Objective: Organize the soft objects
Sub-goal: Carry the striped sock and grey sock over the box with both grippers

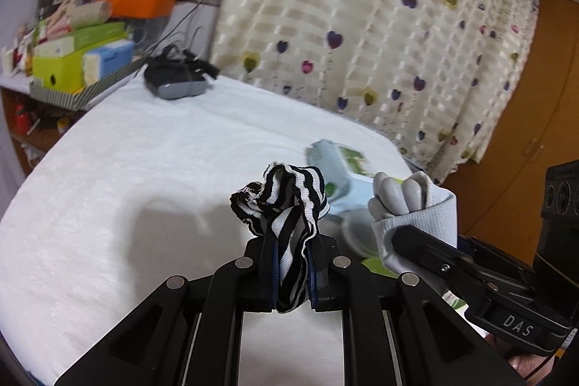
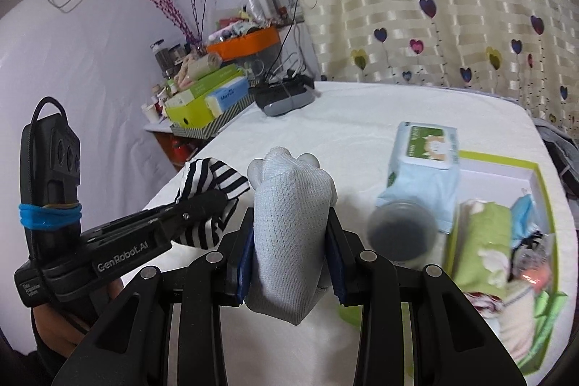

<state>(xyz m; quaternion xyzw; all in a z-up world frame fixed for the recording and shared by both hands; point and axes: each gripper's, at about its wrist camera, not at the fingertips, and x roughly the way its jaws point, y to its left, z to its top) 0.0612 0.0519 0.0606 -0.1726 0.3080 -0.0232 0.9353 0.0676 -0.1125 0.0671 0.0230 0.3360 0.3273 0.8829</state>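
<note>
Above the white bed (image 1: 144, 169), the left hand-held gripper (image 1: 289, 241) is squeezed tight on a black-and-white striped sock (image 1: 286, 201). Just beside it, the right hand-held gripper (image 2: 293, 234) holds a fat, pale blue sock (image 2: 293, 205) with grey toes, its jaws partway apart around it. Both socks hang in the air, off the bed. A green box (image 2: 539, 176) with soft things inside sits to the right, with a pack of wipes (image 2: 423, 165) leaning at its edge. I think the 2 socks go in that box. Keep both grips firm, carry them over the wipes, and let go low inside.
</note>
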